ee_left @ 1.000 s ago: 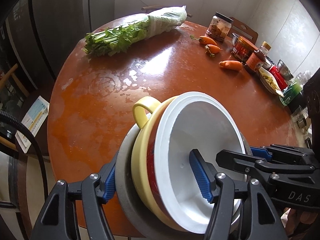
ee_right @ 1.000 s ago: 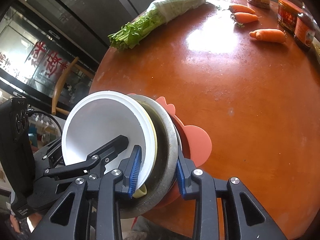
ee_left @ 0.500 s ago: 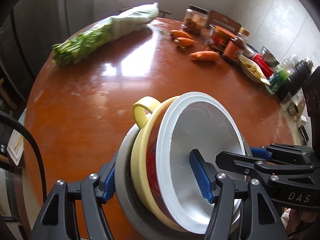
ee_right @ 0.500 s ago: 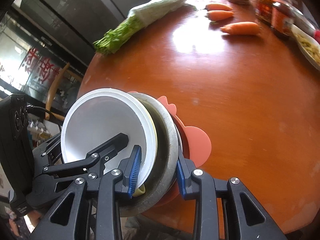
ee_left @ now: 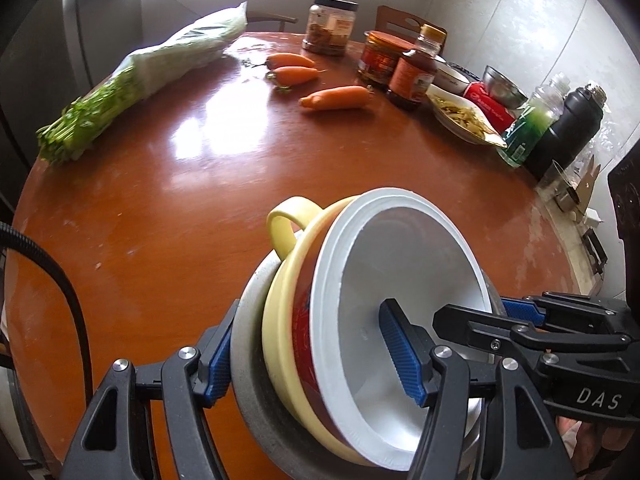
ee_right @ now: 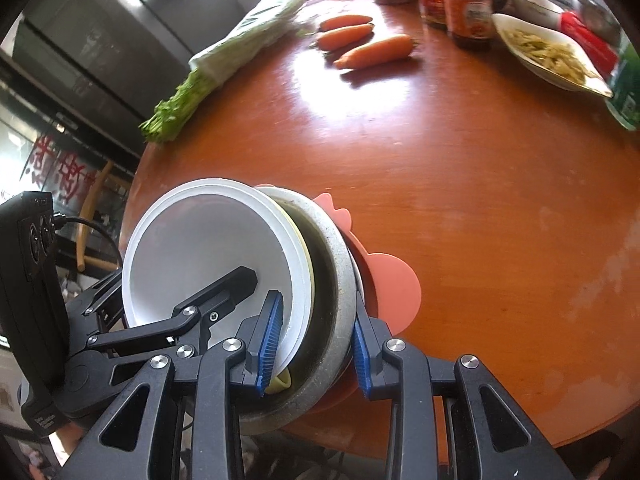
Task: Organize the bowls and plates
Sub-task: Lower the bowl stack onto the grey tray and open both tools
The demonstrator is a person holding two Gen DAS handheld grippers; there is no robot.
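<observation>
Both grippers, left (ee_left: pixel 316 356) and right (ee_right: pixel 314 340), have their jaws clamped on one tilted stack of bowls (ee_left: pixel 400 320) over the bench's (ee_left: pixel 200 200) near edge. Uneven squeeze could let the white bowl (ee_right: pixel 208 248) slide out and drop.

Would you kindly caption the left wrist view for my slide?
Both grippers, left and right, clamp a nested bowl stack above the round table.

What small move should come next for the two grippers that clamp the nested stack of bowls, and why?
Probably lower the stack level onto the bare brown round table. Both the left gripper and right gripper clamp the tilted stack, white plastic bowl innermost, then yellow handled bowl, then grey metal bowl. The carrots lie far off.
</observation>
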